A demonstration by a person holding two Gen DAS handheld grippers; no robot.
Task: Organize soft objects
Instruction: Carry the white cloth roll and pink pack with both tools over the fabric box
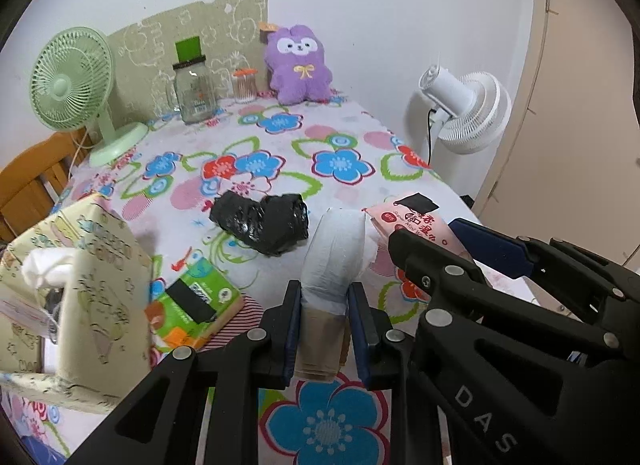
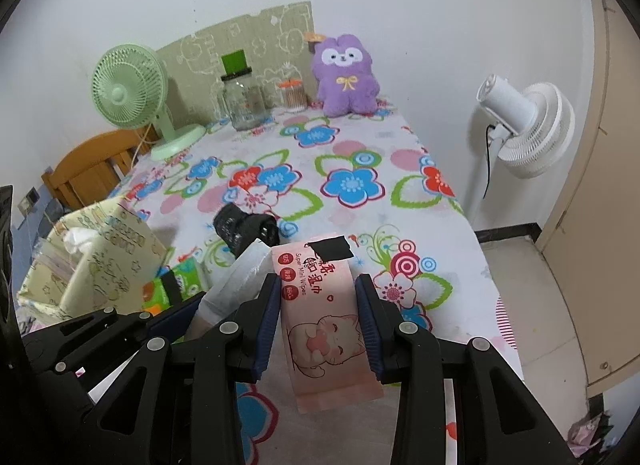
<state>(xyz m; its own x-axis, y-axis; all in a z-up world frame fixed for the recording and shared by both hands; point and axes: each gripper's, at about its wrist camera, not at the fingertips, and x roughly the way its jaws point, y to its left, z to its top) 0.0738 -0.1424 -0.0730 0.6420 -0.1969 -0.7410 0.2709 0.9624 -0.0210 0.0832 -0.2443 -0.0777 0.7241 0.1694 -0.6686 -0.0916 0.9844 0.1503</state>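
My left gripper (image 1: 325, 299) is shut on a rolled white-and-beige cloth bundle (image 1: 334, 253), held above the flowered table (image 1: 340, 133). My right gripper (image 2: 318, 293) is shut on a pink wet-wipes pack (image 2: 320, 305) with a cat print; the pack also shows in the left wrist view (image 1: 416, 221). The two grippers are side by side, the left one visible in the right wrist view (image 2: 172, 317). A black crumpled plastic bag (image 1: 264, 221) lies on the table just beyond them. A green tissue pack (image 1: 196, 305) lies at the left. A purple plush toy (image 1: 300, 65) sits at the back.
A patterned tissue box (image 1: 76, 289) stands at the near left. A green desk fan (image 1: 76, 85), a glass jar (image 1: 194, 89) and a cotton-swab holder (image 1: 245, 85) stand at the back. A white floor fan (image 1: 468, 109) stands off the right edge. A wooden chair (image 1: 36, 181) is at the left.
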